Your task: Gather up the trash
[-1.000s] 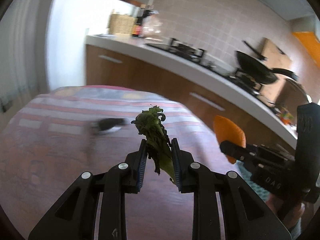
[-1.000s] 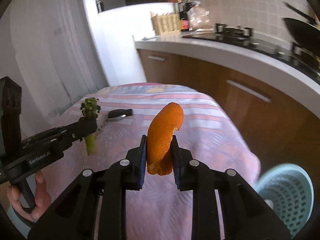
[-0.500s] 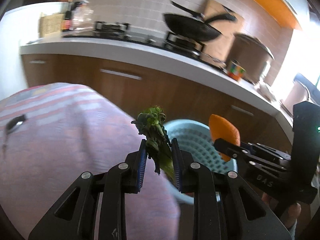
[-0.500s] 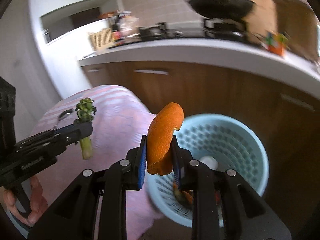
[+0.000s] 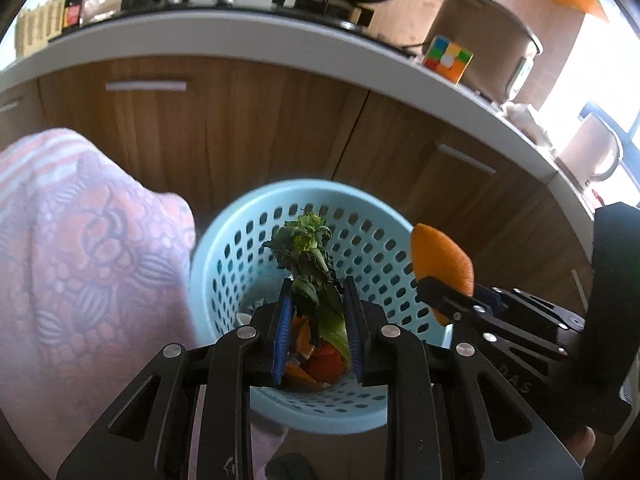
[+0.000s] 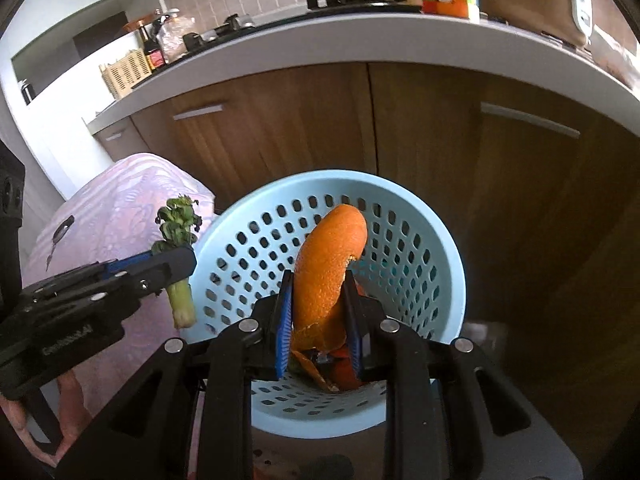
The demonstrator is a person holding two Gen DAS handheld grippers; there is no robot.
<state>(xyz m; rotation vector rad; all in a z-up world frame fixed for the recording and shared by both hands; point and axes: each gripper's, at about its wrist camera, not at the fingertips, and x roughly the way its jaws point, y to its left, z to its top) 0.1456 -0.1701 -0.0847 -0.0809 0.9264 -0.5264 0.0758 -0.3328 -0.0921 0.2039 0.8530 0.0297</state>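
- At lower centre of the left wrist view, the left gripper (image 5: 316, 320) stays clamped on the wilted vegetable stalk (image 5: 310, 264).
- At lower centre of the right wrist view, the right gripper (image 6: 318, 320) likewise grips the orange peel (image 6: 330, 268).
- A second ago both scraps hung over the pink tablecloth (image 5: 80, 264); now the blue basket (image 6: 448, 256), with scraps inside, fills mid-frame beneath them.
- Letting go looks like the next step.
- Beyond, the wooden cabinets (image 6: 280, 120).
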